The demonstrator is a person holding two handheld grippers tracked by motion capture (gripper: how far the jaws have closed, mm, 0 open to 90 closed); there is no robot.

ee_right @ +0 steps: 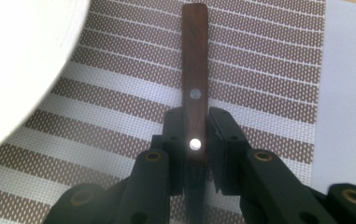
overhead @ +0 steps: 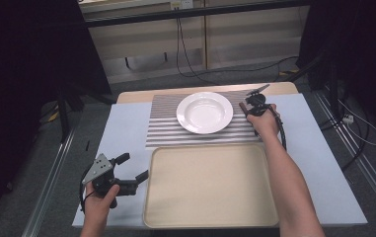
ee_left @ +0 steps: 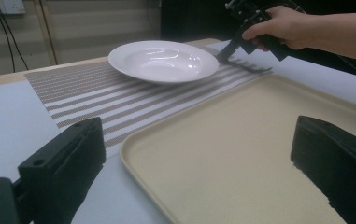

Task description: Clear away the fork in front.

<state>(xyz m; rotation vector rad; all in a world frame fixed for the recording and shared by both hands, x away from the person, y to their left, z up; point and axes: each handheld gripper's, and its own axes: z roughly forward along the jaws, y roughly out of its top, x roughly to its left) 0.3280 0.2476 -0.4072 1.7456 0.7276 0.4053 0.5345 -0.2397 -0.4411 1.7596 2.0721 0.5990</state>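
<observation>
A knife with a dark wooden handle [ee_right: 195,93] is pinched between the right tongs [ee_right: 195,154], whose jaws are pressed against both sides of the handle near the lower of its two metal rivets. In the right gripper view the handle is seen lying along the striped placemat [ee_right: 259,60], its free end pointing away from the tongs, with the blade end hidden beneath the jaws. The curved rim of a white plate [ee_right: 21,60] is seen at the upper left of that view, near the handle but not touching it.

In the high view the right tongs [overhead: 248,106] are found at the right edge of the plate [overhead: 205,112], above the far right part of the placemat [overhead: 163,128], and the handle [overhead: 243,107] is glimpsed as a short brown piece just beside the plate's rim. In the left gripper view the knife's blade [ee_left: 248,66] is seen low over the placemat [ee_left: 96,98] beyond the plate [ee_left: 162,60]; whether it rests on the mat cannot be told.

The left tongs [overhead: 131,167] are held spread apart at the near left corner of the desk [overhead: 121,133], with nothing between the jaws, just beside the left rim of a beige tray [overhead: 150,187]. The tray [ee_left: 133,158] is seen between the two black jaws in the left gripper view. It lies on the near side of the placemat, well apart from the knife.
</observation>
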